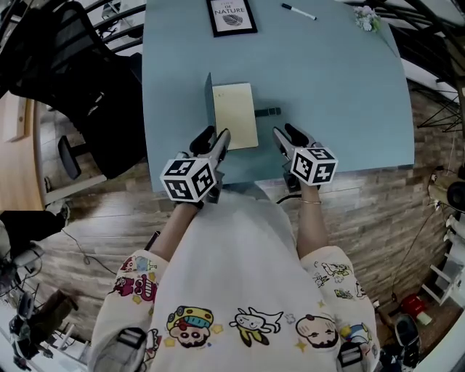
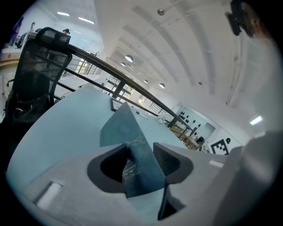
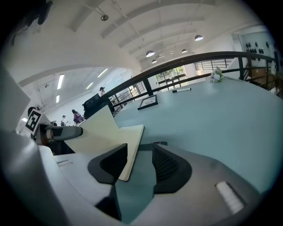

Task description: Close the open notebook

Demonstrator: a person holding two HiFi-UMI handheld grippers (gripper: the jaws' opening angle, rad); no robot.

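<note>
The notebook [image 1: 235,115] lies open near the front edge of the blue table [image 1: 341,87], cream pages up. Its blue-grey left cover [image 1: 209,109] stands nearly upright. My left gripper [image 1: 213,138] is at the notebook's near left corner. In the left gripper view the cover [image 2: 128,132] rises between the spread jaws of the left gripper [image 2: 140,161], and I see no squeeze on it. My right gripper [image 1: 287,134] is open just right of the notebook. In the right gripper view the cream page [image 3: 106,132] reaches in front of the left finger of the right gripper [image 3: 139,163].
A framed picture [image 1: 232,16], a marker pen [image 1: 298,11] and a small sprig of flowers [image 1: 367,18] sit at the table's far side. A dark strap [image 1: 267,112] sticks out at the notebook's right. A black office chair [image 1: 80,80] stands left of the table.
</note>
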